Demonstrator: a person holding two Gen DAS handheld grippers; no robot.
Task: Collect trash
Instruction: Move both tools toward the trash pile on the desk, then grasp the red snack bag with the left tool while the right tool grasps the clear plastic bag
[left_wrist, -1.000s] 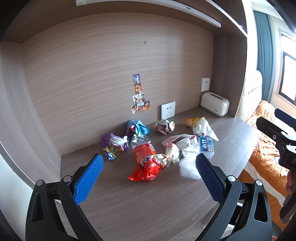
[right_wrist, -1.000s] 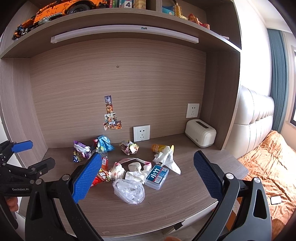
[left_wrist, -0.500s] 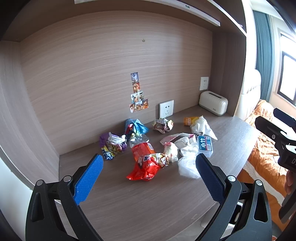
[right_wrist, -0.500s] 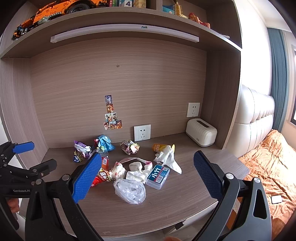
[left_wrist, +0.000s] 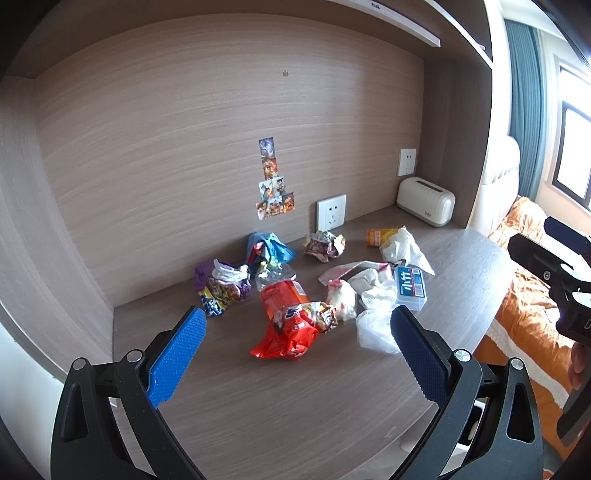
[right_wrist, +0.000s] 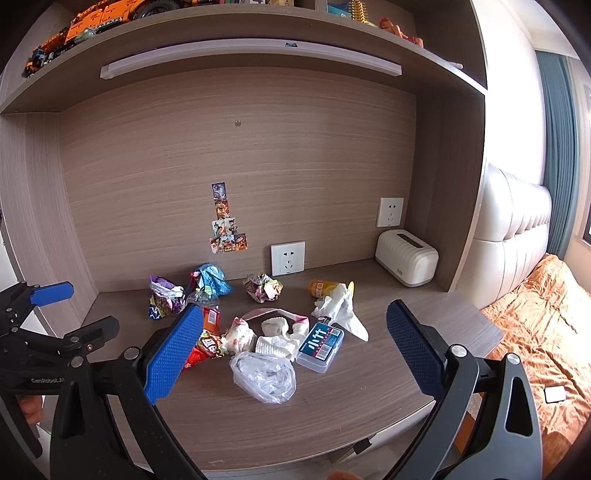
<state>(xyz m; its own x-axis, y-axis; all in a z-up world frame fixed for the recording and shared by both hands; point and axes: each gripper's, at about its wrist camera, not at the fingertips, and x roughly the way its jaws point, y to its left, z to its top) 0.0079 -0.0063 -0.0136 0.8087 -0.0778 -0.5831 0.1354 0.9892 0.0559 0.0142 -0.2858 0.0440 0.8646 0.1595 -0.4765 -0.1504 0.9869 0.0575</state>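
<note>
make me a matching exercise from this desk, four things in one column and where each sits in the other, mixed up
Things:
1. red snack bag
2. clear plastic bag
3. cream toaster-shaped box
4. purple wrapper

Places:
A. back right corner of the desk, by the side panel
B. far left of the litter, near the back wall
C. front of the pile, just in front of the small blue-labelled box
D. front of the pile, left of the clear plastic bag

Pairs: 1-D, 2-C, 3-A, 4-B

— Left wrist view looks from off the front-left corner of the brown wooden desk (left_wrist: 295, 398), angled toward the back-right corner.

— Right wrist view sits off the front edge, facing the back panel squarely. Both share the scattered wrapper pile (right_wrist: 258, 332).
</note>
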